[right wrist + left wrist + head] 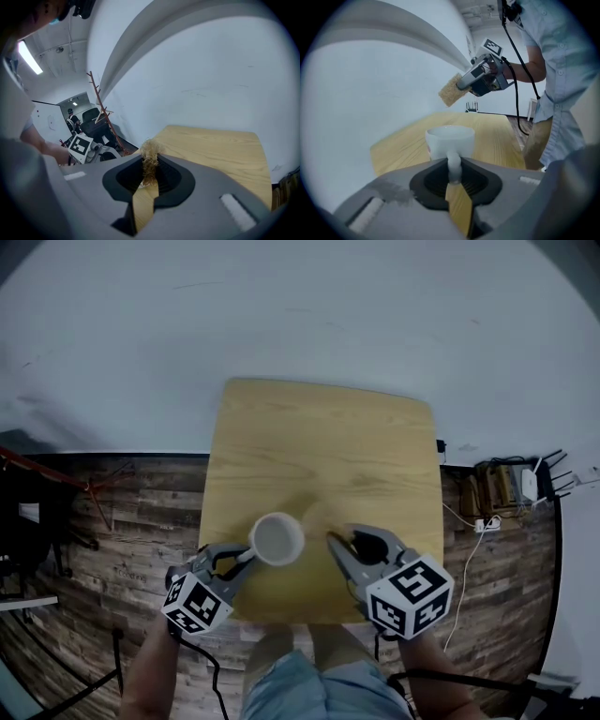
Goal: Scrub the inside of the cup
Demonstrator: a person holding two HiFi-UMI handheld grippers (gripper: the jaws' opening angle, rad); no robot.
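Observation:
A white cup is held near the front edge of the light wooden table. My left gripper is shut on its handle, and the cup's body stands upright just past the jaws. To the cup's right, my right gripper is shut on a tan fibrous scrub sponge. In the left gripper view the sponge hangs in the air above and beyond the cup, apart from it. The cup's inside shows only in the head view and looks bare.
The table stands against a white wall, with dark plank floor on both sides. A power strip with cables lies on the floor at the right. A thin red stand is off to the left. My legs are at the table's front edge.

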